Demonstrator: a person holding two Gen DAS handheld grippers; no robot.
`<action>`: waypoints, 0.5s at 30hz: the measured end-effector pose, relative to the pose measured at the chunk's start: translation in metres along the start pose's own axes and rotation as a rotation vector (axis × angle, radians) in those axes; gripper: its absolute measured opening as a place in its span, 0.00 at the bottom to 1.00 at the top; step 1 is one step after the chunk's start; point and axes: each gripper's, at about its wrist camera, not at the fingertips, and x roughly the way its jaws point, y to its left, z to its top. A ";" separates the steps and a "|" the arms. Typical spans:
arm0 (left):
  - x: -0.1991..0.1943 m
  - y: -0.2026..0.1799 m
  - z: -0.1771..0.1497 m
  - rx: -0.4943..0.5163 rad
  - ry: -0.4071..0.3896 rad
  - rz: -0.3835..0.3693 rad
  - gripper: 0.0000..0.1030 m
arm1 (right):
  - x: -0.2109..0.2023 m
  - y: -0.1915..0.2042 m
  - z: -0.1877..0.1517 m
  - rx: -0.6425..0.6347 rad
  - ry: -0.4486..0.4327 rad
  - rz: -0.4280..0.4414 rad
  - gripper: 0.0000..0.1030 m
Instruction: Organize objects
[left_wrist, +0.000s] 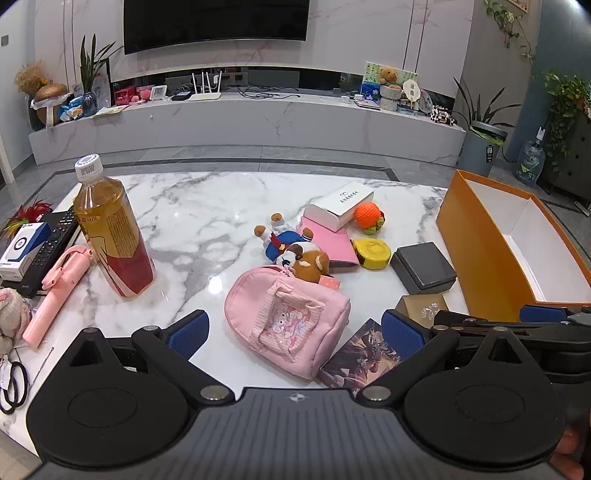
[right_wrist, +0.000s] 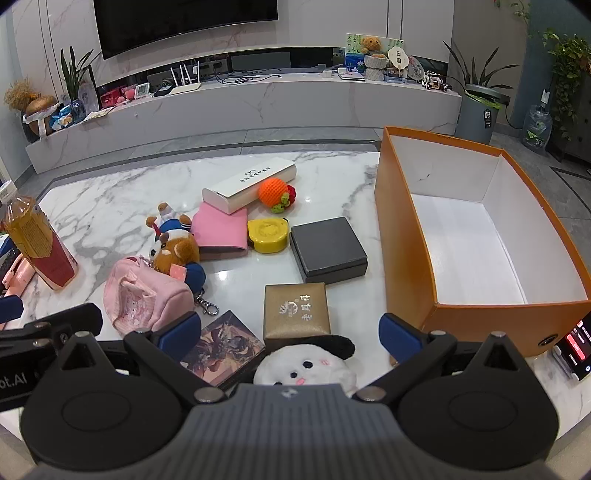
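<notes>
Marble, white with grey veins, forms the table where the sorting is to happen, and judging by the orange box, whose white floor lies bare, none of it is done yet.

Nearest, the left gripper hangs with its jaws spread wide and nothing between the pads, over a pink pouch. The right gripper is equally wide apart and empty; just under it lies a white plush, partly cut off by the gripper body, with a picture card and a gold box just beyond.

Farther out sit a dark grey box, a yellow tape measure, a pink wallet, a bear doll, a crochet orange and a white case. All remain outside the box.

At the left, a tea bottle stands upright; whether it belongs to the sorting cannot be told. A phone at the right edge is cropped, its screen unreadable.
</notes>
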 end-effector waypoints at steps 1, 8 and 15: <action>0.000 0.000 0.000 0.002 -0.001 0.000 1.00 | 0.001 0.000 0.000 0.000 0.001 0.000 0.99; 0.000 -0.001 -0.001 0.002 -0.001 -0.001 1.00 | 0.001 0.001 0.000 -0.001 0.002 0.000 0.99; 0.000 -0.001 -0.002 0.001 -0.004 -0.001 1.00 | 0.002 0.001 0.000 -0.001 0.003 0.001 0.99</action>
